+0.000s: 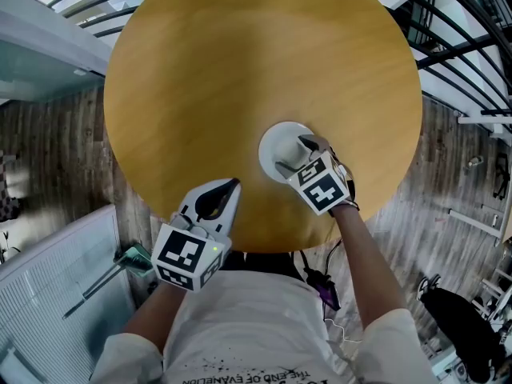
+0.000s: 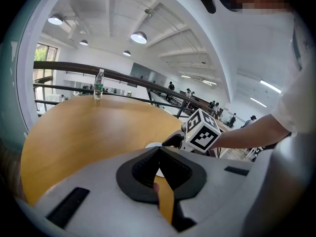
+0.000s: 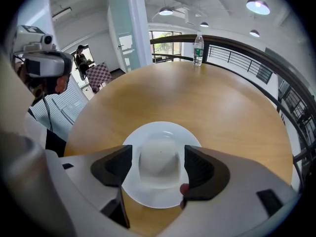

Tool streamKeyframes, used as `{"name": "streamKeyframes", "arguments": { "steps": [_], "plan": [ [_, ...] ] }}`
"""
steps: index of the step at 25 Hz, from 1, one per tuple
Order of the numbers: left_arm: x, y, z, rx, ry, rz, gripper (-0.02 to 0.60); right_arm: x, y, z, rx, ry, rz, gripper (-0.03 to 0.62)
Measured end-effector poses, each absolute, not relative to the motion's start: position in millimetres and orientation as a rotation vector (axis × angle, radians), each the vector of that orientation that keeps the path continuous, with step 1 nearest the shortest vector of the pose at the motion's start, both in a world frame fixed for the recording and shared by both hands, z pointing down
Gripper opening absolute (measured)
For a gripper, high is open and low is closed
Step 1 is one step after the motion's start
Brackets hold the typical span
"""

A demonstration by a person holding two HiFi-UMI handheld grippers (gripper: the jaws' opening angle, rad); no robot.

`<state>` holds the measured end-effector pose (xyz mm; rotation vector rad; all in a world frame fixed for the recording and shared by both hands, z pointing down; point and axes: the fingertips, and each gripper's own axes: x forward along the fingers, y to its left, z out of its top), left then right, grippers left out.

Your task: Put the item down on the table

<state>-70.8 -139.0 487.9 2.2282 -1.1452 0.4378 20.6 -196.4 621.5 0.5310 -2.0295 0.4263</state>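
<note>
A white, round, wide-rimmed ceramic dish (image 3: 163, 131) lies straight ahead of the right gripper (image 1: 298, 157), which points down at it over a round, honey-coloured wooden table (image 1: 240, 70). The right gripper's jaws are spread, one on each side of the dish's raised centre. A sliver of white rim shows between one jaw and that centre, so the hold looks let go rather than pressed. The dish appears to rest flat on the tabletop, on the part nearest the person. Being round, it has no long axis to line up.

The left gripper (image 1: 227, 190) hangs off to the right gripper's left, over the table's near edge and apart from the dish. Its jaws are pressed together on nothing.

The right hand is plainly the nearer. Since the dish lies directly under its jaws, any coming move would probably be a straight lift away.
</note>
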Motion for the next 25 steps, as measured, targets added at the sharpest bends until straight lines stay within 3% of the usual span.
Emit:
{"name": "streamKeyframes", "arguments": {
  "steps": [22,25],
  "plan": [
    [-43,-124,434,2.401,-1.093,0.470,0.021,63,-166,488,0.922,-2.260,0.423,0.314],
    [-34,-122,426,2.434,-1.071,0.471,0.021,67,-158,469,0.998,-2.280,0.385,0.270]
  ]
}}
